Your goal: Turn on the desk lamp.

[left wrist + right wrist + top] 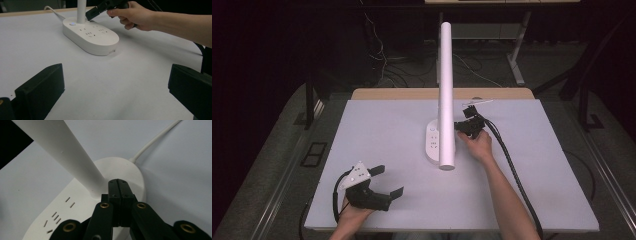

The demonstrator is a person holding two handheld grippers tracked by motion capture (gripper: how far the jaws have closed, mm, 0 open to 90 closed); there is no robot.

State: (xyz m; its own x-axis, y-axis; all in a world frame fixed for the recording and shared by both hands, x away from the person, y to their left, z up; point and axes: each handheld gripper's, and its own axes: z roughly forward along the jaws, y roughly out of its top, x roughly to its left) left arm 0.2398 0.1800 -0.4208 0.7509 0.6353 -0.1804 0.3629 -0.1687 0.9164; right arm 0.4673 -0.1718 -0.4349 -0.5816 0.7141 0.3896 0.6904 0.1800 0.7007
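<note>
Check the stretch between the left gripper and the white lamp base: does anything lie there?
Nothing does. In the left gripper view, bare white tabletop runs from the open left gripper up to the lamp base. The high view agrees.

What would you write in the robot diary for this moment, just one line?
left hand-held gripper: open, resting low near table edge | right hand-held gripper: shut, empty, tips at lamp post above white socket base
</note>
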